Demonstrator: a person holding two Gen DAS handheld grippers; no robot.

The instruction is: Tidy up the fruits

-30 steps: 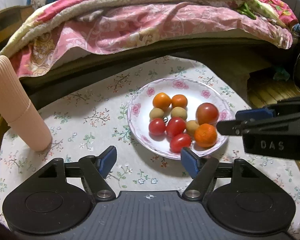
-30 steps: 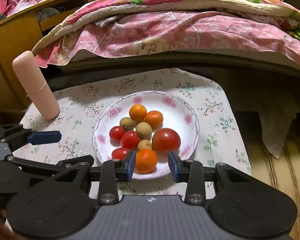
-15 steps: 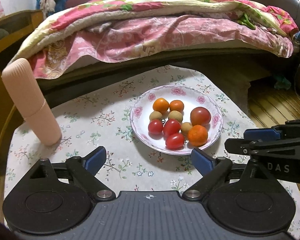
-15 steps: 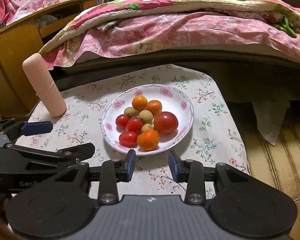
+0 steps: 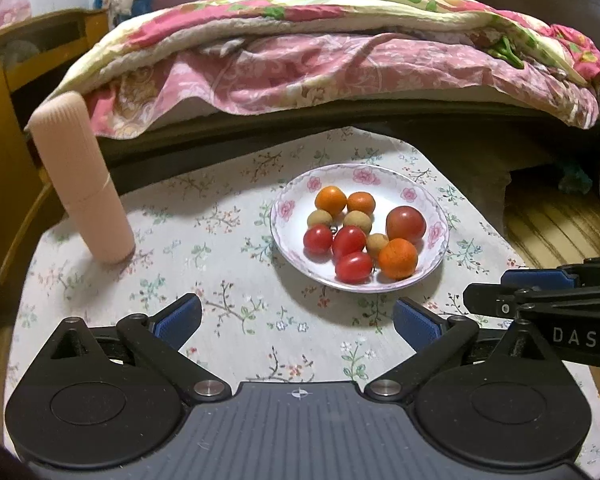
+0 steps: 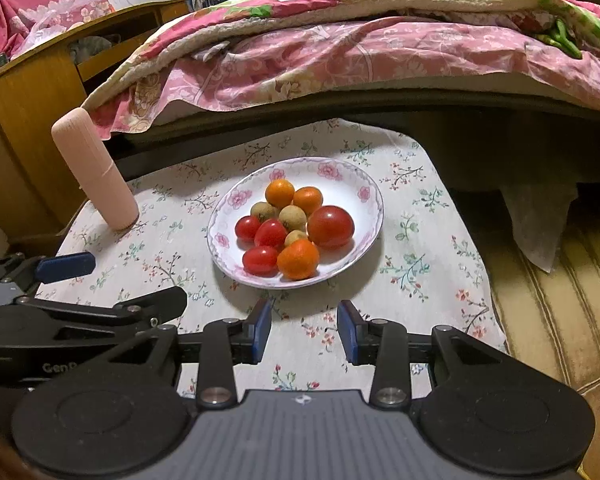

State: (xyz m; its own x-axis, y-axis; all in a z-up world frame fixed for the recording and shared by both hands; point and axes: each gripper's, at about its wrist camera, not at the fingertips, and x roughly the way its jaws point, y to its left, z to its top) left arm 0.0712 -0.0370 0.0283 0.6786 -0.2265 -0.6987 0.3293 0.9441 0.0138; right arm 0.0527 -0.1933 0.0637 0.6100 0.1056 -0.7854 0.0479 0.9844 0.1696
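White letters "DAS" stand on the right gripper (image 5: 540,292); "GenR", cut off, on the left gripper (image 6: 112,280).

Warm dim indoor light, soft shadows, fisheye-bent edges (dark corners), centre sharp

The plate (image 6: 364,184) looks like glazed white ceramic, glossy, with printed pink flowers on its rim, and the cherry tomatoes (image 6: 270,234) and the large tomato (image 6: 331,227) on it have smooth, shiny skins, while the oranges (image 6: 298,259) look finely pitted and the small brown longans (image 6: 293,217) dull and rough. The desk (image 6: 420,248) is covered in a matt woven cloth with a floral print, and the upright pink container (image 6: 96,172) on it looks like matt, finely ribbed plastic. Each tool, left (image 5: 296,322) and right (image 6: 304,330), is matt black plastic with blue, rubbery-looking pads (image 6: 260,330) and bright metal pivot screws (image 6: 215,394).
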